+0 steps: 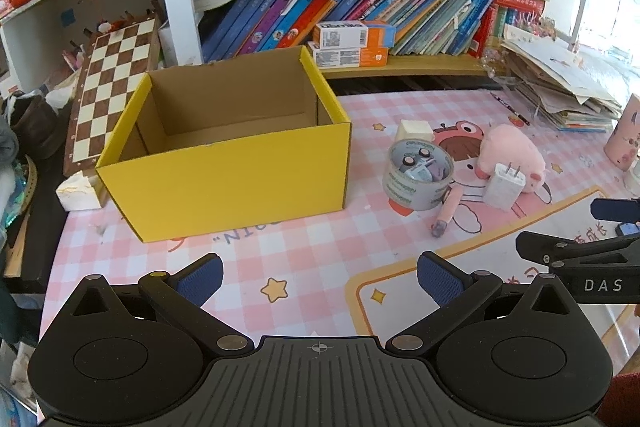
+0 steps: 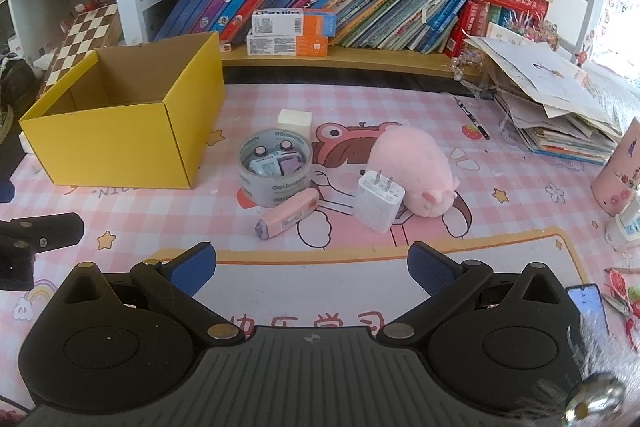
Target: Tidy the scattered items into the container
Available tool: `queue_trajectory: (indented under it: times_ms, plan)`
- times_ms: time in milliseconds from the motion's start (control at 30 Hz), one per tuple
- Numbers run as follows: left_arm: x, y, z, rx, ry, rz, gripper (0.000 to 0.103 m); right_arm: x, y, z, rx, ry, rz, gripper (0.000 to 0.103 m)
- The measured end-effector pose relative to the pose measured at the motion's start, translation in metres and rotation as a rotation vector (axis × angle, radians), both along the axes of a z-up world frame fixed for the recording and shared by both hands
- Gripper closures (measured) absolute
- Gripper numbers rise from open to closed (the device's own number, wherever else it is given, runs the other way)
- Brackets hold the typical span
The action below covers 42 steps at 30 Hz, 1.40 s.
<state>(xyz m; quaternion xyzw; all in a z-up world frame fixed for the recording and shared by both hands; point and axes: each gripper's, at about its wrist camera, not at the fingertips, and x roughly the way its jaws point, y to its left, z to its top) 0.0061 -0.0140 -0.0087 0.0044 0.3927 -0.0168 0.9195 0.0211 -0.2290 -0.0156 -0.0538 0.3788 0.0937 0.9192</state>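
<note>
We saw the yellow cardboard box [image 1: 224,163] standing open-topped and bare inside, ahead of the left gripper [image 1: 319,275] and slightly to its left. The pink plush pig [image 2: 412,171] lay ahead of the right gripper [image 2: 312,267], a little to its right, with the white charger [image 2: 378,203] leaning against it, prongs up. Left of these, still ahead of the jaws, sat the tape roll [image 2: 274,167] with small items inside its ring, a pink eraser-like stick [image 2: 288,213] touching its near side and a white block [image 2: 295,117] just behind. Both grippers hovered over the pink mat [image 2: 160,227], jaws spread wide, holding nothing.
</note>
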Motion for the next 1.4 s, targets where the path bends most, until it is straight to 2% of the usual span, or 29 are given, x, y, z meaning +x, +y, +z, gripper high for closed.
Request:
queue_trajectory:
  times_ms: [400, 600, 800, 1067, 1400]
  plan:
    - [0.009, -0.01, 0.001, 0.008, -0.035, 0.002, 0.0, 0.01, -0.016, -0.004, 0.026, 0.001, 0.004, 0.0]
    - [0.011, -0.008, 0.004, -0.052, -0.099, 0.003, 0.0, 0.015, -0.024, -0.007, 0.034, 0.004, 0.008, 0.0]
    - [0.015, -0.018, 0.003, -0.076, -0.097, -0.024, 0.0, 0.019, -0.029, -0.009, 0.033, -0.006, 0.036, 0.0]
    - [0.021, -0.036, 0.002, 0.006, -0.122, -0.023, 0.0, 0.027, -0.04, -0.011, 0.05, -0.01, 0.037, 0.0]
    - [0.029, -0.038, 0.007, -0.011, -0.195, 0.035, 0.0, 0.04, -0.053, -0.016, 0.084, -0.014, 0.04, 0.002]
